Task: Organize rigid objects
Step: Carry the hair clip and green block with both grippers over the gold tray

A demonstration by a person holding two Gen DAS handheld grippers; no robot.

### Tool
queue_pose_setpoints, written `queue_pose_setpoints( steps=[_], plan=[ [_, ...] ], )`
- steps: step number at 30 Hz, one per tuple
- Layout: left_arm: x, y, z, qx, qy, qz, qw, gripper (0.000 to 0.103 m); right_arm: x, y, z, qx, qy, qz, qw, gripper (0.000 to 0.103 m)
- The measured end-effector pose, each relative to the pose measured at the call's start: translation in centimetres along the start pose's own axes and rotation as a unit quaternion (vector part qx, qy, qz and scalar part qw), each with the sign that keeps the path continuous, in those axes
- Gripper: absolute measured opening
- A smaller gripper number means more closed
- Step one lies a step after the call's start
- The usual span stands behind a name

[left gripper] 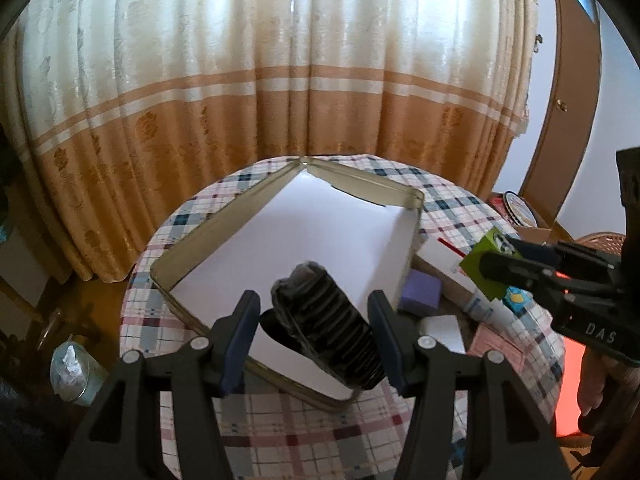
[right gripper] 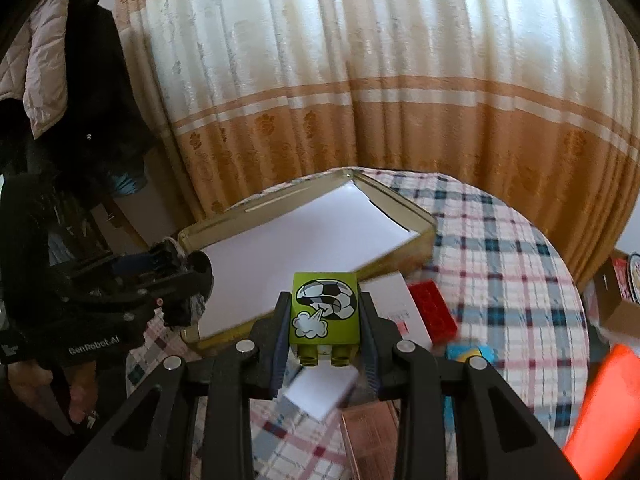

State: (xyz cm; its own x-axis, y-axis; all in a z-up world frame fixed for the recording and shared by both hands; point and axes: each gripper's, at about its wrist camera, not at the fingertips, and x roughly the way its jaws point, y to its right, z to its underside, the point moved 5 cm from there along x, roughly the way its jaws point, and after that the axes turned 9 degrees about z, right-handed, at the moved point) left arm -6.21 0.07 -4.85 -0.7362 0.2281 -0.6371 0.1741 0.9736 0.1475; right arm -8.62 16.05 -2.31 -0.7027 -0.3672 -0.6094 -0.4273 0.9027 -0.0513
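A plaid-clothed round table [right gripper: 520,248] carries a paper-lined tin tray [left gripper: 224,216].

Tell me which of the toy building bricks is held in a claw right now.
The green brick with the football picture, clamped in the right claw. The red brick lies loose on the checked tablecloth.

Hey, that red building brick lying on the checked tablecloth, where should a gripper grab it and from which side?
Grip the red brick across its two long side walls, coming down from above. It lies flat, studs up, so those walls are parallel and exposed. The white box sits close along one side, so I'd ease one finger into that gap.
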Motion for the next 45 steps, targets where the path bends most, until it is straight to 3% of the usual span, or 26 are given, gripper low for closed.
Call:
queue_pose_setpoints(
  steps=[17, 45],
  plan=[
    [2.9, -3.9, -1.6, -0.026, -0.022, -0.038, 0.9987, 0.056, 6.7, -2.5, -4.0, -0.039, -0.032, -0.024, 0.998, 0.034],
    [7.0, -5.5, -2.8, -0.042, -0.062, -0.065, 0.9951, 0.056, 12.4, -3.4, -3.7, -0.067, -0.083, -0.028, 0.994, 0.034]
  ],
)
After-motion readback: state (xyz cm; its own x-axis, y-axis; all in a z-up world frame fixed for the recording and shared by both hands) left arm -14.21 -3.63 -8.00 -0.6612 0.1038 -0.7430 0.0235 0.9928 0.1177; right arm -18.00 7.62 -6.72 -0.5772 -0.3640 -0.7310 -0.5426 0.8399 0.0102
